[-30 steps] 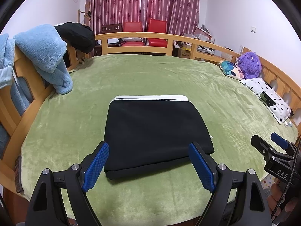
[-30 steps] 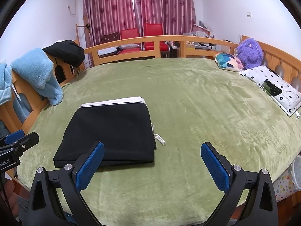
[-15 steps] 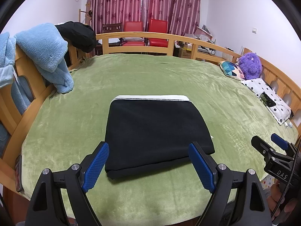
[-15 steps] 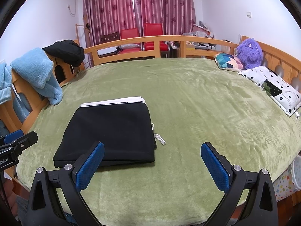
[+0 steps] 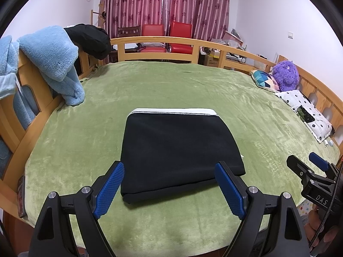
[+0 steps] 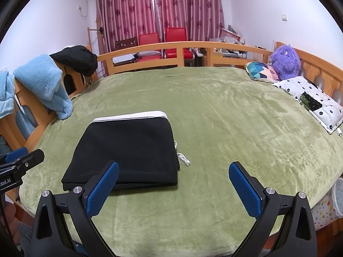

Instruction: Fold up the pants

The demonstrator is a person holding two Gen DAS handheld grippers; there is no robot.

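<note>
Pants (image 5: 178,150) folded into compact black rectangle on green blanket (image 5: 150,85), directly ahead of left gripper (image 5: 169,189), near edge sitting between its spread fingers but not touched. From right gripper (image 6: 173,189), ahead and off to the left, only near corner behind left finger. Both grippers wide, holding nothing, hovering apart from cloth. Step judged: folding essentially finished, hands backed off; possibly final check or tidy. Next move, if any, calls for tucking loose white drawstring (image 6: 182,157) poking out at bundle's right side, or small squaring of edges; otherwise nothing left to grab. White waistband (image 5: 174,111) strip along far edge, pointing away from grippers toward far bed rail (image 5: 193,42); thick folded edge nearest. Bundle close to square, long axis hard to call under fisheye, seemingly running slightly left-right across left gripper's view. Slightly skewed in right view, near edge angled toward left. Blue fleece (image 5: 53,60) draped on rail far left, pillows (image 6: 310,100) far right, both well apart from pants.
</note>
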